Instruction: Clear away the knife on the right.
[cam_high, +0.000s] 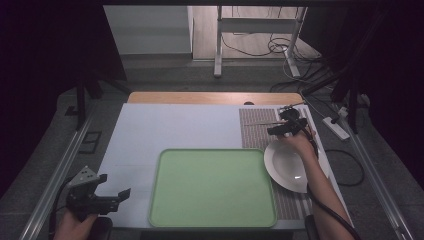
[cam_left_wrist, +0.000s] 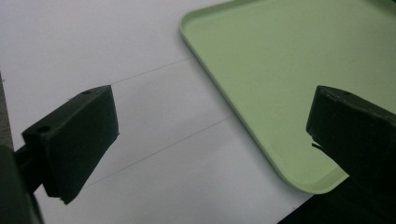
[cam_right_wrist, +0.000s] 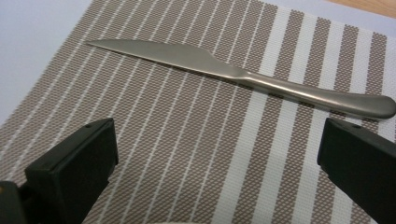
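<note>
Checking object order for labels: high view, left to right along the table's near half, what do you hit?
left gripper → green tray → white plate → striped placemat. The right gripper sits farther back, above the plate.

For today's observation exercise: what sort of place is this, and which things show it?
Probably a lab or recording room staged as a dining setting: a knife on a striped placemat, a white plate beside a green tray, loose cables behind.

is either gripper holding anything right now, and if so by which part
Nothing is held. The right gripper is open over the striped placemat, short of the knife. The left gripper is open above the table beside the green tray.
</note>
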